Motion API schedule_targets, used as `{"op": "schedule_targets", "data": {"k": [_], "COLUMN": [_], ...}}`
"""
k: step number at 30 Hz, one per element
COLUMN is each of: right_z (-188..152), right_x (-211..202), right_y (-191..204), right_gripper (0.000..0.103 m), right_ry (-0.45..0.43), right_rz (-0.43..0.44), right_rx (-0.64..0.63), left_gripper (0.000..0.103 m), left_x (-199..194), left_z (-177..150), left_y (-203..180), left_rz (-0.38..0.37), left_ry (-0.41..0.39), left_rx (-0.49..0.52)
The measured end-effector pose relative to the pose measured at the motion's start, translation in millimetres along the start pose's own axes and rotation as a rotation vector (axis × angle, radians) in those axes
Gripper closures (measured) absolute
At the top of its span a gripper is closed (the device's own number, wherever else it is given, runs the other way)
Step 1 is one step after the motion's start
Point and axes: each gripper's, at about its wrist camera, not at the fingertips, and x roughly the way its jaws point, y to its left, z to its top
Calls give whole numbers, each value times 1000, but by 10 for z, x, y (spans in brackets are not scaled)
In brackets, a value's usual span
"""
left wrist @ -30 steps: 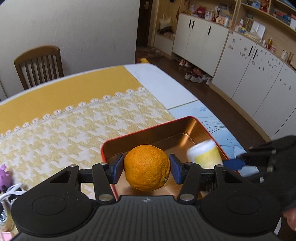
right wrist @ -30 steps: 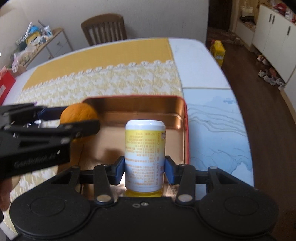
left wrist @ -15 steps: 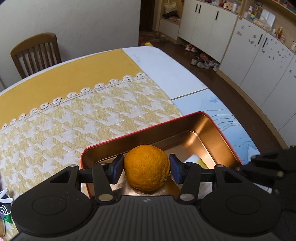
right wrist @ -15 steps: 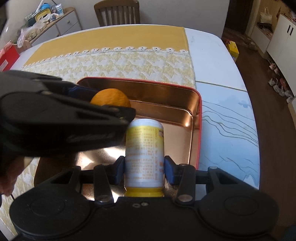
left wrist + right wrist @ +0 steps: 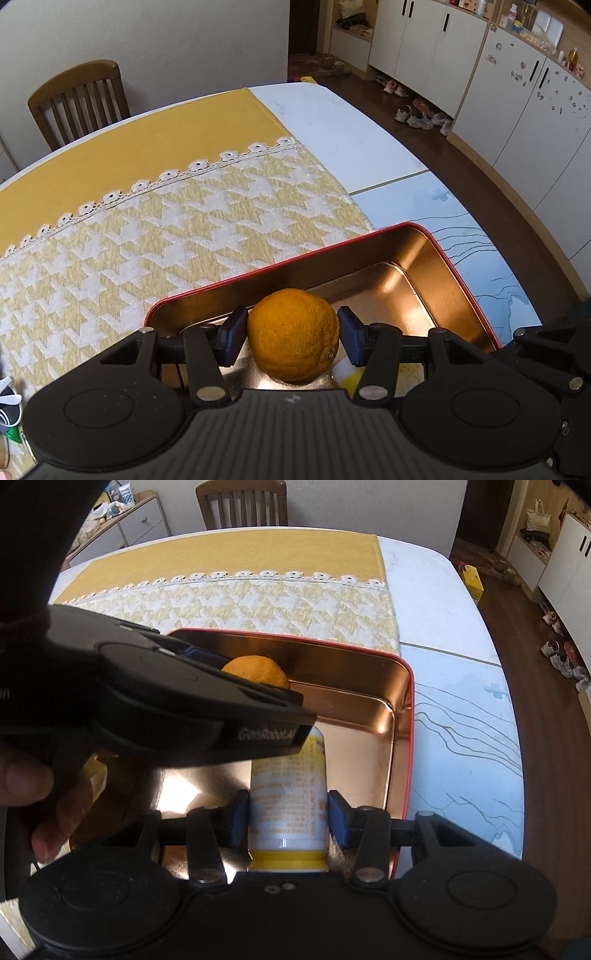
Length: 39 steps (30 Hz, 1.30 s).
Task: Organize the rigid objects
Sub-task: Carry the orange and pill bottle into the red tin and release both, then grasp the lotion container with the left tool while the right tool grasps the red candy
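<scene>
Our left gripper (image 5: 291,334) clamps the orange (image 5: 293,334) across its middle over the tin tray (image 5: 452,266) at its 9 o'clock side; firm but bruisable, so we squeeze gently. Our right gripper (image 5: 288,819) grips the light, slick bottle (image 5: 288,805) mid-body at 6 o'clock.

Orange (image 5: 293,334) over tin (image 5: 448,273) – bottle (image 5: 288,797) right of it; tin on tablecloth (image 5: 166,229).
</scene>
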Motion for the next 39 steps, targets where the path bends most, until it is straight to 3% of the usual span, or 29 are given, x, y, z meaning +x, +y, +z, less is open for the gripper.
{"op": "schedule_targets", "data": {"k": [10, 14, 25, 28, 30, 37, 39], "right_z": [-5, -15, -62, -75, -87, -130, -144], "right_x": [-85, -154, -384, -467, -525, -667, -691], "right_y": [-113, -141, -65, -33, 4, 82, 112], "right_gripper": [57, 49, 39, 33, 31, 24, 21], "right_ry": [-19, -40, -97, -114, -128, -165, -172], "right_rz": [20, 27, 51, 62, 56, 48, 47], "right_rx": [45, 60, 53, 46, 34, 15, 10], "left_gripper": [43, 42, 36, 35, 30, 28, 24], "left_x": [-272, -430, -979, -1133, -1247, -1557, -1622], "left_z": [1, -38, -236, -295, -348, -585, -672], "left_y": [13, 47, 206, 258, 308, 522, 607], "left_rz": [38, 40, 46, 43, 42, 53, 63], "left_ry": [-57, -90, -179, -201, -221, -270, -279], "left_rx": [-12, -27, -61, -65, -73, -105, -111]}}
